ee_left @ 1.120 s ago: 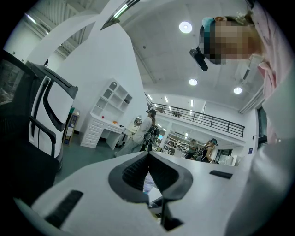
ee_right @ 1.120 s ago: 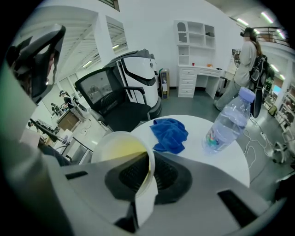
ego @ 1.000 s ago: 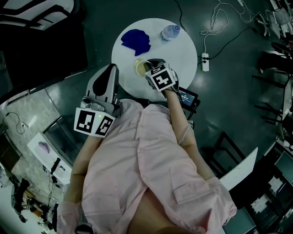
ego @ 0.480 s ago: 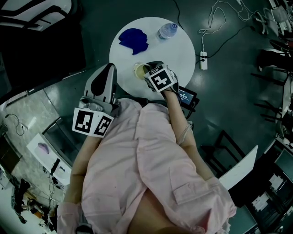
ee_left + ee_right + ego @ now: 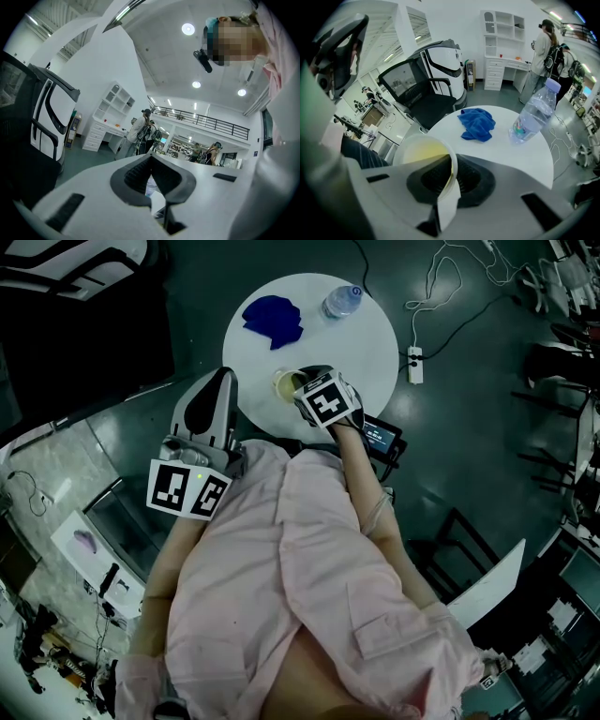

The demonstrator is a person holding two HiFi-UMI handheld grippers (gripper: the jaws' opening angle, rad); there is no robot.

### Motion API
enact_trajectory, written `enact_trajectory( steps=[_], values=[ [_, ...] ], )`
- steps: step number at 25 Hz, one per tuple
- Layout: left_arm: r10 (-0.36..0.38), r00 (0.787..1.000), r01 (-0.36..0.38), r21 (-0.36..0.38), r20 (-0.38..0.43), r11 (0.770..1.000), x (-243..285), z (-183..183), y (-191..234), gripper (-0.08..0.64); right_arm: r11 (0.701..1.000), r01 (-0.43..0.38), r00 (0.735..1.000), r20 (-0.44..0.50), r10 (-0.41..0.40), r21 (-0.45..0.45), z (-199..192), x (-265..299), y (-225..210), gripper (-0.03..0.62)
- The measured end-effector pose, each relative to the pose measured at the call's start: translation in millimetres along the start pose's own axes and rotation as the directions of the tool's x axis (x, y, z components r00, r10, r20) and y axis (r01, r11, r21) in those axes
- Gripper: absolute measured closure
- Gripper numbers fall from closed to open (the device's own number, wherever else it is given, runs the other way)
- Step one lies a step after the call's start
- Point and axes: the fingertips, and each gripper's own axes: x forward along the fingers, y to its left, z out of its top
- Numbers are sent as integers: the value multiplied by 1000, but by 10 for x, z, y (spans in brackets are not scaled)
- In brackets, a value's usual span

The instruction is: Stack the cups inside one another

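At the near edge of the round white table (image 5: 367, 343), holds a pale paper cup with a yellowish inside (image 5: 285, 382) in the right gripper (image 5: 302, 386). Clamps the cup's wall just under the rim, one pad inside and one outside, jaws closed tight on it. Cannot tell whether the cup's base touches the surface. Tilts the right gripper steeply down towards the table.

Beyond the cup, towards the far left edge, shows a crumpled deep-blue cloth (image 5: 274, 322); at the far edge, right of the cloth and apart from it, a clear plastic water bottle with a pale cap (image 5: 341, 302).

Off the table's left edge, keeps the left gripper (image 5: 225, 382) level, jaws together with nothing between them.

On the dark floor right of the table, shows a white power strip (image 5: 415, 364) with its cable.
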Motion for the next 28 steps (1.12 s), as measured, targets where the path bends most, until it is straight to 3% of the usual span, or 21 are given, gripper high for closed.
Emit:
enact_trajectory(
  steps=[6, 28],
  values=[
    [1, 1000, -1, 1, 6, 1000, -30, -3, -15, 551, 999, 2, 1000, -11, -1, 42, -77, 31, 35, 554],
    [7, 1000, -7, -4, 5, 1000, -70, -4, -17, 551, 999, -9, 999, -47, 7, -38, -135, 152, 97, 554]
  ],
)
